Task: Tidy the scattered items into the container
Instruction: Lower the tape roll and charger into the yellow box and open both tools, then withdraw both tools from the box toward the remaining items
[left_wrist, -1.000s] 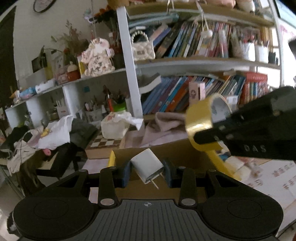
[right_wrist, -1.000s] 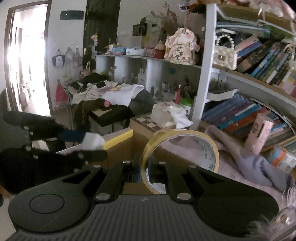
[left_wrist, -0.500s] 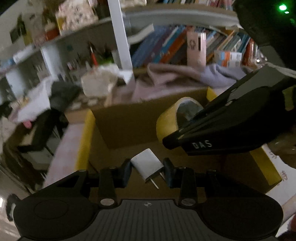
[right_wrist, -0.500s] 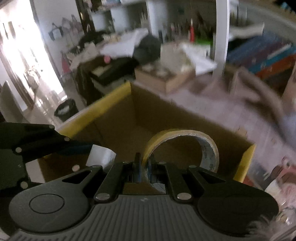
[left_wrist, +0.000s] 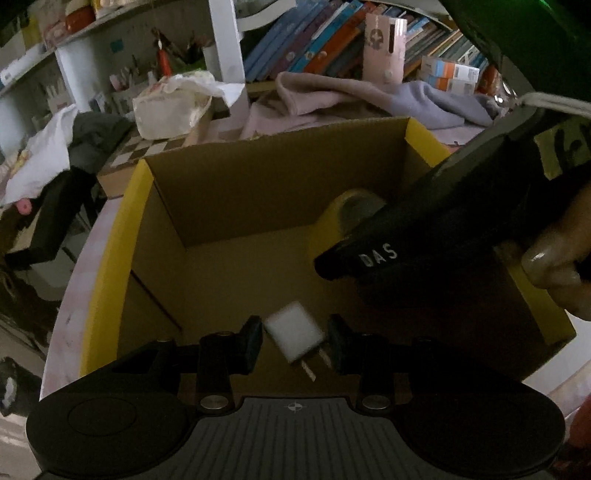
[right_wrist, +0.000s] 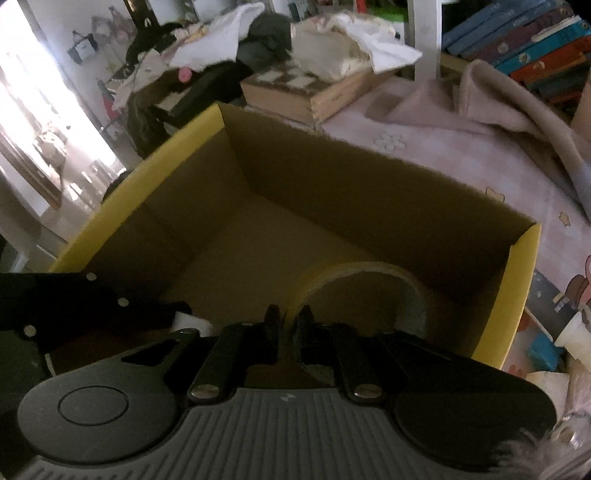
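Note:
Both grippers reach down inside an open cardboard box with yellow flaps (left_wrist: 140, 206) (right_wrist: 517, 295). My left gripper (left_wrist: 295, 341) has its fingers parted around a white plug charger (left_wrist: 293, 332), with a gap on each side. My right gripper (right_wrist: 288, 321) stands with its fingers slightly apart beside a yellow tape roll (right_wrist: 365, 288), which is blurred; it also shows in the left wrist view (left_wrist: 343, 210), partly hidden by the right gripper body (left_wrist: 424, 236).
The box stands on a pink tablecloth (right_wrist: 424, 147). Behind it lie a pink-grey blanket (left_wrist: 351, 96), a tissue pack (left_wrist: 173, 107) on a chequered box (right_wrist: 314, 92), and a bookshelf (left_wrist: 332, 44). Small items lie right of the box (right_wrist: 554, 343).
Both grippers have moved down into the box. The left fingers have opened off the charger. The right fingers have parted and the tape roll has slipped to their right.

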